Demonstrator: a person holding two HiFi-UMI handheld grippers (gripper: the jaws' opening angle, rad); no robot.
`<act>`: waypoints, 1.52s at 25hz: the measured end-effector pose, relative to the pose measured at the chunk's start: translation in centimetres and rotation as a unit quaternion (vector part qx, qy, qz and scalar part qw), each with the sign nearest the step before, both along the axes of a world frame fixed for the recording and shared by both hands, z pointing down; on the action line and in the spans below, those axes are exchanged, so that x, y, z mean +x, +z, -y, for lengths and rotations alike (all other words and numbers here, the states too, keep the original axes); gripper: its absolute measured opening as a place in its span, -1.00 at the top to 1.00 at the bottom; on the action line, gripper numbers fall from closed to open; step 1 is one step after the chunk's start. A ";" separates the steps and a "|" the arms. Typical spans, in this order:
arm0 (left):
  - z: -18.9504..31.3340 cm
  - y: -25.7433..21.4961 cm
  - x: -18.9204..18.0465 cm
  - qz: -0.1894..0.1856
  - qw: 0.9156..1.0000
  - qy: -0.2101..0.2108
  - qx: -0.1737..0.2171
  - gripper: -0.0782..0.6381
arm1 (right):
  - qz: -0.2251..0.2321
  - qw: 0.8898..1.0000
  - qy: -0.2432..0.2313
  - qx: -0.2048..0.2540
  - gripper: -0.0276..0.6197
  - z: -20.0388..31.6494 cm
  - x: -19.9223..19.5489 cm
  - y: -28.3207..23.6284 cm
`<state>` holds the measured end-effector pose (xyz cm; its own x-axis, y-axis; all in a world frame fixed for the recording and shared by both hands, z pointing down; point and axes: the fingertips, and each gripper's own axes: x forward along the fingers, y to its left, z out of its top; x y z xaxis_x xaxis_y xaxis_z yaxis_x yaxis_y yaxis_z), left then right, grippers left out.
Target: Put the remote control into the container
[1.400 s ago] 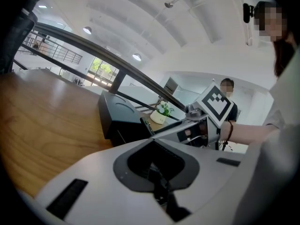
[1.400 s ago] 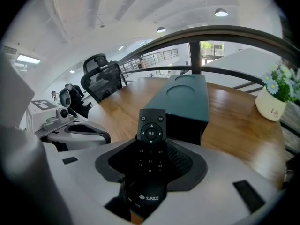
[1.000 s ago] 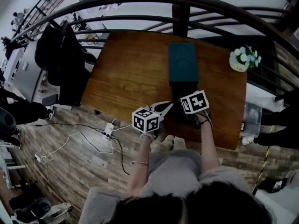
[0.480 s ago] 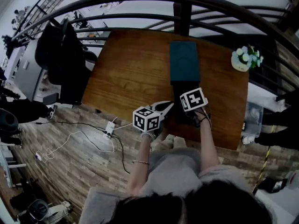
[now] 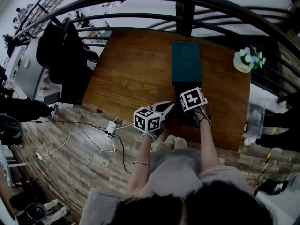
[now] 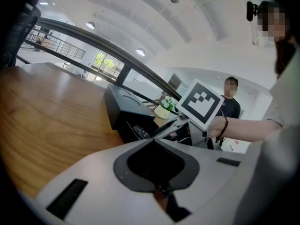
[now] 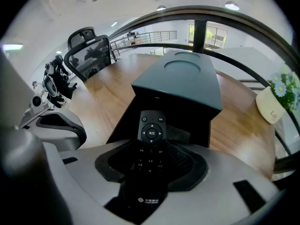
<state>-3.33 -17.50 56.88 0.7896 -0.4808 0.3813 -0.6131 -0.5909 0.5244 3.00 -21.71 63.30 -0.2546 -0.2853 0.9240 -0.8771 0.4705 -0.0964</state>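
A black remote control (image 7: 151,144) lies lengthwise between the jaws of my right gripper (image 7: 151,149), which is shut on it. Its button end points at the dark open front of the teal container (image 7: 183,81). In the head view the container (image 5: 186,60) lies along the middle of the wooden table (image 5: 131,69), with the right gripper's marker cube (image 5: 193,99) just before its near end. My left gripper (image 5: 168,106) hovers at the table's near edge, left of the right one, shut with nothing in it. The left gripper view shows the remote (image 6: 140,132) from the side.
A white pot of flowers (image 5: 244,60) stands at the table's far right corner. A black office chair (image 5: 63,55) is left of the table and a curved dark railing (image 5: 187,13) runs behind it. A power strip with cables (image 5: 110,130) lies on the floor. A person (image 6: 229,102) stands beyond.
My right gripper has edged a little forward toward the container with the remote in it. The left gripper has stayed where it was.
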 end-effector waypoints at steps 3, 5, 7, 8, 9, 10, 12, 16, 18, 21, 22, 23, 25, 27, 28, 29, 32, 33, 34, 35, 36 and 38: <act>0.0 0.1 0.0 0.001 1.000 -0.001 0.000 0.77 | -0.020 1.000 -0.002 -0.002 0.29 -0.1 0.3 0.3; -0.1 0.0 0.0 0.001 1.000 -0.001 0.000 0.77 | -0.024 1.000 -0.005 -0.002 0.29 -0.2 0.2 0.3; -0.1 -0.1 -0.1 0.001 1.000 -0.002 0.001 0.77 | -0.018 1.000 -0.009 -0.003 0.29 -0.3 -0.2 0.5; -0.1 -0.2 -0.1 0.002 1.000 -0.003 0.001 0.77 | -0.011 1.000 -0.011 -0.005 0.29 -0.3 -0.6 0.6; 0.0 -0.3 -0.1 0.002 1.000 -0.004 0.001 0.77 | -0.007 1.000 -0.013 -0.005 0.29 -0.3 -0.8 0.7; 0.0 -0.3 -0.1 0.003 1.000 -0.004 0.002 0.77 | -0.010 1.000 -0.013 -0.004 0.29 -0.3 -0.7 0.7; 0.0 -0.2 -0.1 0.004 1.000 -0.006 0.002 0.77 | -0.011 1.000 -0.014 -0.003 0.29 -0.2 -0.6 0.8; -0.1 -0.3 -0.2 0.004 1.000 -0.007 0.002 0.77 | 0.001 1.000 -0.012 -0.004 0.29 -0.2 -1.0 1.0; -0.1 -0.3 -0.3 0.004 1.000 -0.007 0.002 0.77 | -0.005 1.000 -0.011 0.000 0.28 -0.1 -0.9 0.7; -0.2 -0.3 -0.1 0.005 1.000 -0.007 0.002 0.77 | -0.010 1.000 -0.010 0.001 0.28 -0.1 -0.5 0.5; -0.3 -0.4 0.0 0.006 1.000 -0.007 0.002 0.77 | -0.011 1.000 -0.009 0.001 0.28 -0.1 -0.3 0.6; -0.3 -0.4 0.1 0.006 1.000 -0.007 0.002 0.77 | -0.008 1.000 -0.009 -0.001 0.28 -0.2 -0.4 0.7; -0.4 -0.4 0.1 0.006 1.000 -0.007 0.002 0.77 | -0.001 1.000 -0.010 -0.004 0.28 -0.4 -0.6 0.9; -0.4 -0.4 0.1 0.005 1.000 -0.007 0.003 0.77 | -0.003 1.000 -0.009 0.001 0.28 -0.2 -0.5 0.7; -0.3 -0.4 0.1 0.005 1.000 -0.006 0.003 0.77 | -0.011 1.000 -0.008 0.004 0.28 -0.1 -0.2 0.4; -0.3 -0.4 0.0 0.005 1.000 -0.006 0.003 0.77 | -0.018 1.000 -0.006 0.006 0.28 0.0 0.1 0.3; -0.3 -0.4 -0.2 0.005 1.000 -0.006 0.006 0.77 | -0.019 1.000 -0.011 0.012 0.27 0.0 0.1 0.1; -0.3 -0.4 -0.3 0.006 1.000 -0.008 0.007 0.77 | -0.016 1.000 -0.012 0.014 0.27 -0.1 0.0 0.0; -0.2 -0.5 -0.3 0.007 1.000 -0.010 0.009 0.77 | -0.015 1.000 -0.012 0.015 0.27 -0.2 0.0 -0.1; -0.2 -0.5 -0.3 0.009 1.000 -0.014 0.010 0.77 | -0.014 1.000 -0.011 0.016 0.27 -0.2 0.1 -0.3; -0.1 -0.5 -0.3 0.010 1.000 -0.019 0.011 0.77 | -0.013 1.000 -0.011 0.017 0.27 -0.3 0.2 -0.5; 0.1 -0.4 -0.3 0.010 1.000 -0.026 0.013 0.77 | -0.008 1.000 -0.012 0.025 0.27 -0.3 0.3 -0.8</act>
<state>-3.64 -17.58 56.50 0.7552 -0.5313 0.3839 -0.6540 -0.5707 0.4965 3.30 -21.44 62.46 -0.2468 -0.3246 0.9131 -0.8668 0.4953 -0.0582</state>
